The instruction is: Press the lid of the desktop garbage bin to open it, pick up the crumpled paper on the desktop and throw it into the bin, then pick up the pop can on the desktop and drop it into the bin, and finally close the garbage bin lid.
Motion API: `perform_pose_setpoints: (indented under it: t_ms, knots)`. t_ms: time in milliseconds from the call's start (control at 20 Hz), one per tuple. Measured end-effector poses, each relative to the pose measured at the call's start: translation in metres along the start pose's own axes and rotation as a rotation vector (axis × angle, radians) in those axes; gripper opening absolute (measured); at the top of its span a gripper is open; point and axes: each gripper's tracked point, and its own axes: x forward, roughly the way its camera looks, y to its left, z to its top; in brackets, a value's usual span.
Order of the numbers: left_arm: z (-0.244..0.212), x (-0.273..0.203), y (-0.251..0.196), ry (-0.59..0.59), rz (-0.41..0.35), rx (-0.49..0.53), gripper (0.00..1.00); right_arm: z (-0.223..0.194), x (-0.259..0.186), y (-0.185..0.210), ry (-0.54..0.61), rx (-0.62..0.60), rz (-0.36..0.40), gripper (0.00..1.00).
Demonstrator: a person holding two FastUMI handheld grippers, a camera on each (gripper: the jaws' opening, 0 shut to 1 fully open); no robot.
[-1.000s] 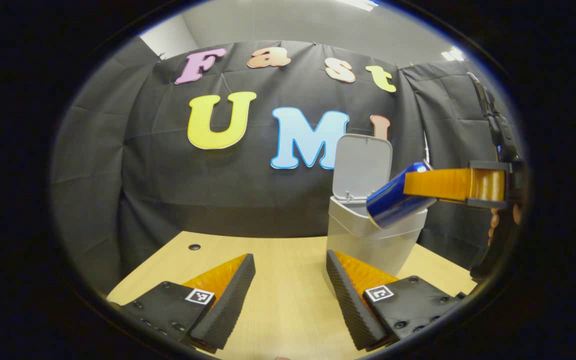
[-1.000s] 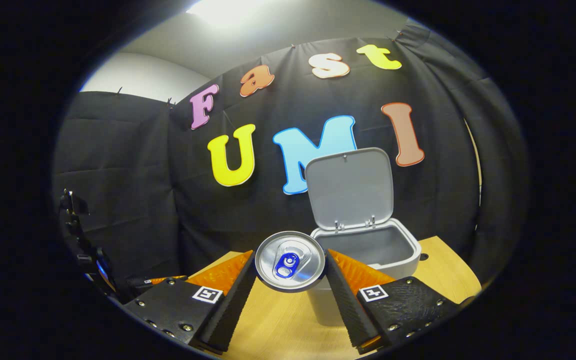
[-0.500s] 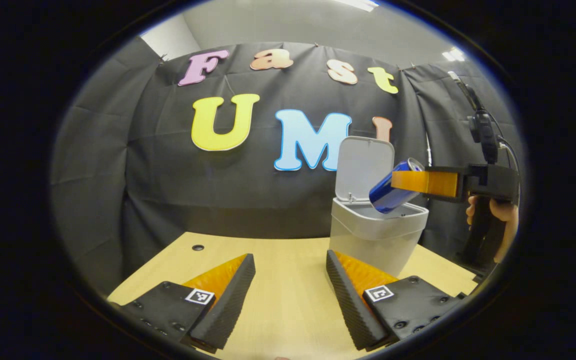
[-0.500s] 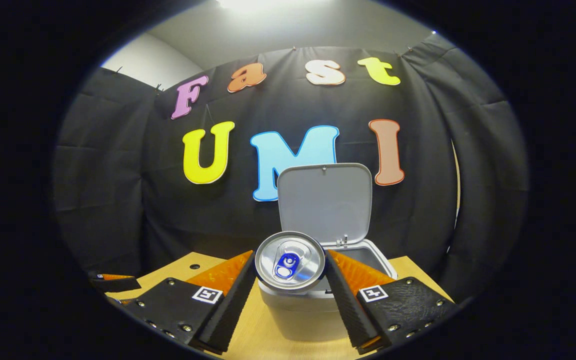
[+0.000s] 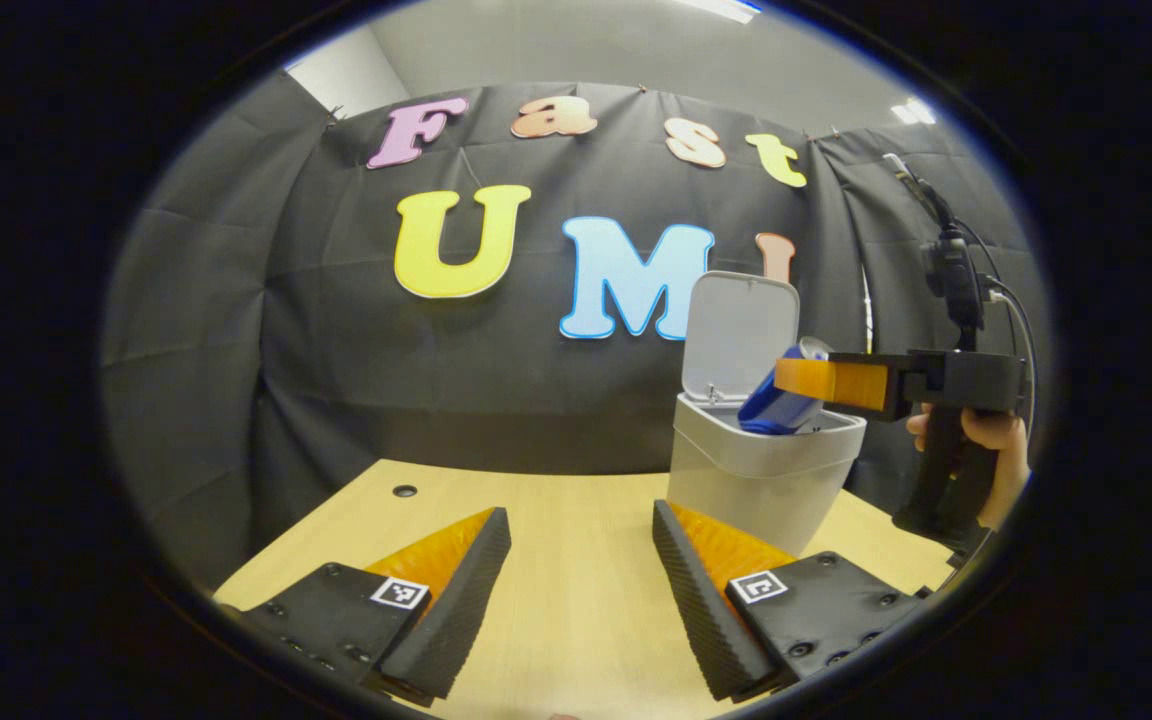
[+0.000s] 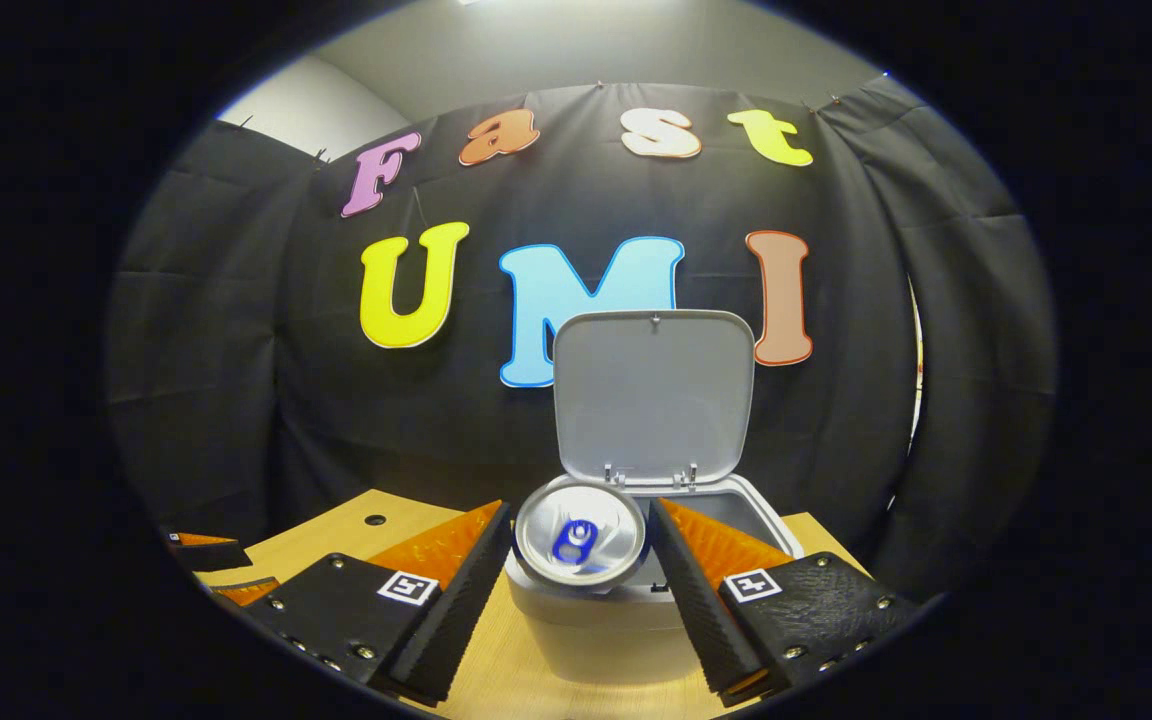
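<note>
A pale wooden table (image 5: pixel 576 600) stood before the black cloth wall. Nearest in the left gripper view, the left gripper (image 5: pixel 581 590) hung low over the table with its fingers spread and nothing between them, well short of the bin (image 5: pixel 761 480). Beyond it, the right gripper (image 5: pixel 816 378), held by a hand (image 5: pixel 981 432), reached in level from the right over the bin's mouth. The can (image 5: pixel 774 398) hung tilted there, its bottom already below the rim and its top leaning up toward the gripper.

In the right gripper view, the right gripper (image 6: pixel 581 535) had its fingers parted slightly wider than the can (image 6: pixel 581 535), so it seemed released rather than pinched; contact could not be told for sure. The can's long axis ran forward and down from that gripper into the bin (image 6: pixel 636 610). Farthest stood the lid (image 6: pixel 652 395), upright. The right gripper was clearly the nearer to it for closing.
</note>
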Motion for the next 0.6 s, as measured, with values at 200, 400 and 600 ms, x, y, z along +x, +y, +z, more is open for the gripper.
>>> perform_pose_setpoints:
  t_ms: [200, 400, 600]
  knots:
    - [0.002, 0.001, -0.001, -0.004, -0.002, -0.001, 0.96, 0.004, 0.002, -0.001, -0.007, 0.003, -0.003, 0.95]
    - [0.003, 0.004, -0.002, -0.010, -0.005, -0.002, 0.96, 0.008, 0.003, -0.004, -0.011, -0.013, -0.011, 0.95]
    - [0.007, 0.005, -0.002, -0.021, -0.020, -0.017, 0.94, 0.023, 0.008, -0.010, -0.019, -0.030, -0.033, 0.95]
